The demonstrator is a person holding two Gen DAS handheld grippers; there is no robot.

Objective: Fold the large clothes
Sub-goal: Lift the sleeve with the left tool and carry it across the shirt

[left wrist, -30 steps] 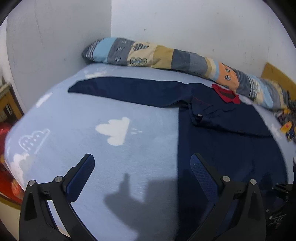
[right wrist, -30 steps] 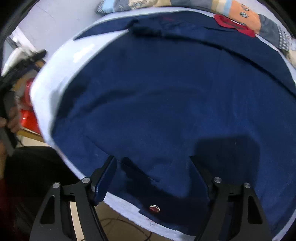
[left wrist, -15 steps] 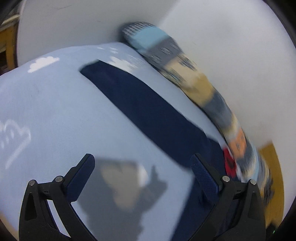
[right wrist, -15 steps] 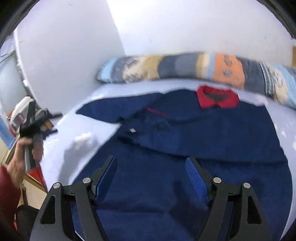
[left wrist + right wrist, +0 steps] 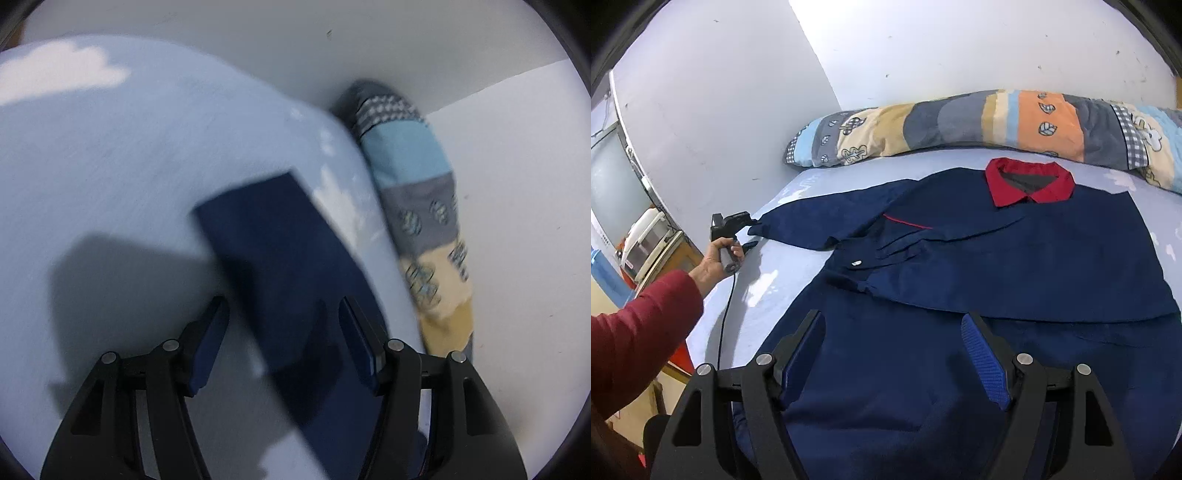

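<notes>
One bed (image 5: 820,177) in pale blue fleece is carrying one navy garment (image 5: 997,266), lying flat, its red collar (image 5: 1030,182) toward one patchwork bolster (image 5: 960,123). One sleeve (image 5: 280,243) is lying between the left claw (image 5: 284,314), whose jaws have just been closing; contact is blurred. The right claw (image 5: 894,332) is hovering wide, gripping nothing.

The left wrist camera is looking steeply down along its fingers, close over the sleeve (image 5: 280,258) end on the bed (image 5: 110,166), facing the wall corner. The right wrist camera is looking from the bed's near edge, farther back, across the whole garment (image 5: 960,295). Both are showing the sleeve, the bolster (image 5: 960,122) and the wall.
</notes>
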